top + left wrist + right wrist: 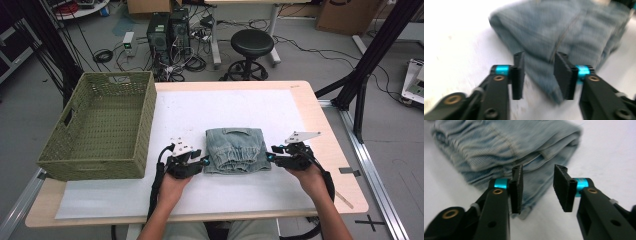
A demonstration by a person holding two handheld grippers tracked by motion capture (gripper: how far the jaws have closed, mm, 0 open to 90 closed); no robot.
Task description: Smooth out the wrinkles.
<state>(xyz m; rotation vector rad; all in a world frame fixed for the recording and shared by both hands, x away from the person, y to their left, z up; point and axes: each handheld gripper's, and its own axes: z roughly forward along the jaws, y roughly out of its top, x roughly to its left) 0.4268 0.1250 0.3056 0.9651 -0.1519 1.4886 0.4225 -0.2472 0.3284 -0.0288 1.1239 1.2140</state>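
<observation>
Folded light-blue jeans lie at the centre of the high view, on the white sheet that covers the table. The left tongs sit at the jeans' left edge, the right tongs at their right edge, each held in 1 hand coming up from the bottom of the frame. In the left gripper view the left tongs stand spread with the blurred denim edge between the 2 pads, not pinched. In the right gripper view the right tongs are likewise spread, the folded corner of the jeans reaching into the gap without being squeezed. A woven green basket stands at the left of the high view, well apart from the jeans.
</observation>
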